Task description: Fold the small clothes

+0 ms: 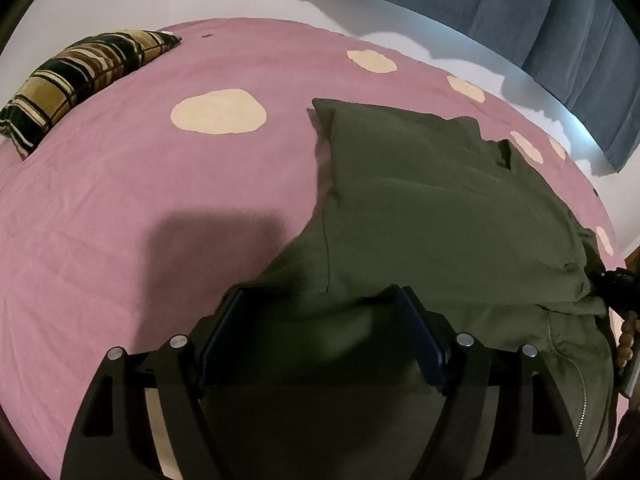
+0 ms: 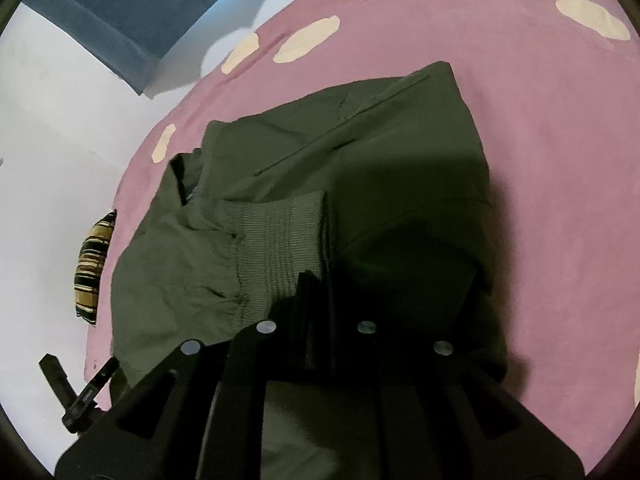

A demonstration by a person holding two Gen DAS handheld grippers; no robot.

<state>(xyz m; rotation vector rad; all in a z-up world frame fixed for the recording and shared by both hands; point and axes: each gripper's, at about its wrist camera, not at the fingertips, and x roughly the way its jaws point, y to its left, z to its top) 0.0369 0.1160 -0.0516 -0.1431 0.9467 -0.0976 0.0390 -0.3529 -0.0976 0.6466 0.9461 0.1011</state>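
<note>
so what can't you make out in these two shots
- Right wrist view: whether the right fingers pinch the jacket cuff; shadow hides the tips.
- Left wrist view: the jacket's near hem, hidden by the left gripper.
- Left wrist view: the right gripper, cut off by the edge.

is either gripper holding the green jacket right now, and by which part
The right gripper is shut on the green jacket, at its ribbed cuff. The left gripper holds nothing: its jaws stand open above the fabric.
</note>
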